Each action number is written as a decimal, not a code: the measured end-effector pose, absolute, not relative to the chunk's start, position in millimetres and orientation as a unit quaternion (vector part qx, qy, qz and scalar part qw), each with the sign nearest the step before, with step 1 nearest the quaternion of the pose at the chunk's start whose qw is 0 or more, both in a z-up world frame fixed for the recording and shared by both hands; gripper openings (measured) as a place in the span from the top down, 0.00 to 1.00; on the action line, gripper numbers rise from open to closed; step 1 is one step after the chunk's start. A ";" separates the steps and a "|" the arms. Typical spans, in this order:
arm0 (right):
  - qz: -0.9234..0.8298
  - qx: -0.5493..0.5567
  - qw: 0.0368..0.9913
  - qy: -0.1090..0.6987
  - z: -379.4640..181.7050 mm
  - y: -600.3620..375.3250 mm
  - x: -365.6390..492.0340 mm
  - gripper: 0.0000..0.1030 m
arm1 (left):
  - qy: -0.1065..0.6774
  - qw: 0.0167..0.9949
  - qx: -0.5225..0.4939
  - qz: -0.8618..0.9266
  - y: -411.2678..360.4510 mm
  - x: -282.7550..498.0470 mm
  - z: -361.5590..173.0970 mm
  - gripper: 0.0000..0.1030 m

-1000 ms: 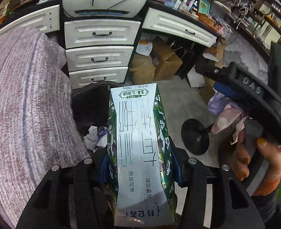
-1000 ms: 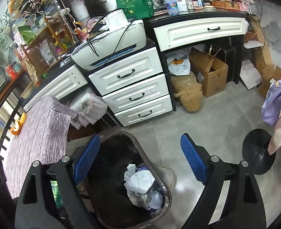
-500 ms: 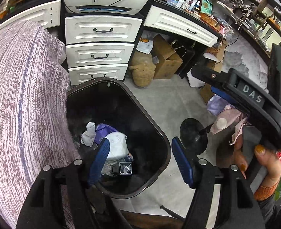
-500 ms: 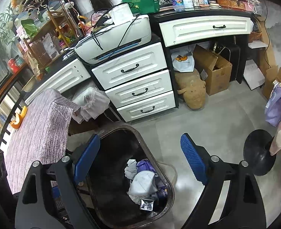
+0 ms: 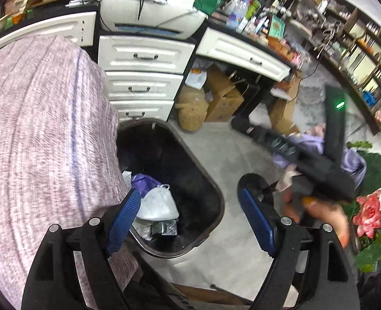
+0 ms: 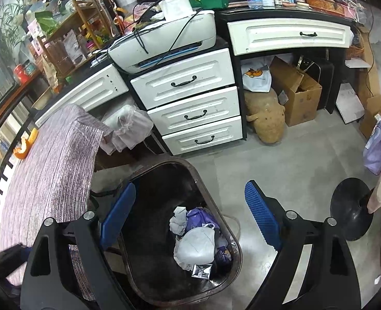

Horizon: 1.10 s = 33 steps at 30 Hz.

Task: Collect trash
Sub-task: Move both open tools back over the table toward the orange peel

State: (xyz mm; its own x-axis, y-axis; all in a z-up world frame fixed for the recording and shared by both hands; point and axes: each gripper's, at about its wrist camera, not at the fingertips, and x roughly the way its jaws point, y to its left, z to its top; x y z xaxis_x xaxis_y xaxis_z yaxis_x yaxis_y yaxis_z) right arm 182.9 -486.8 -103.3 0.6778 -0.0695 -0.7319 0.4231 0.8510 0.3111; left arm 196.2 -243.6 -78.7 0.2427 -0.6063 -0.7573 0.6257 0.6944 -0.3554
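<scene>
Both the left gripper (image 5: 190,222) and right gripper (image 6: 187,211) gape empty over the dark rounded trash bin (image 6: 235,242), a white face mask (image 6: 196,245) inside.

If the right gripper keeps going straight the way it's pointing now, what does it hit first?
Most likely the trash pile in the black bin: the open right gripper points down into it, with the white face mask on top. Depth is unclear, so the bin's rim might come first.

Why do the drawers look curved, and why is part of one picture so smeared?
Both views: fisheye lenses bow the white drawers and darken the corners. Left wrist view: the black handheld right gripper and the hand holding it are motion-blurred; the dark trash bin stays fairly sharp. Right wrist view: crisp throughout.
</scene>
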 end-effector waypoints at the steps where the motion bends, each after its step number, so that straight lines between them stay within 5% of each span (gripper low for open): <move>1: -0.136 0.233 0.885 0.379 -103.3 -484.6 184.5 0.17 | 0.466 0.794 0.012 -0.391 -239.8 195.1 -72.4 0.22; 13: -0.031 0.174 0.905 0.387 -79.0 -419.0 226.4 0.17 | 0.396 0.878 0.032 -0.268 -148.5 244.9 -40.5 0.17; 24: 0.082 0.136 0.903 0.398 -55.6 -336.2 300.5 0.17 | 0.376 0.924 -0.016 -0.067 -6.6 363.4 -33.9 0.17; 33: 0.097 0.107 0.899 0.413 -50.7 -311.6 336.7 0.15 | 0.405 0.914 -0.016 0.009 32.0 488.9 -45.2 0.17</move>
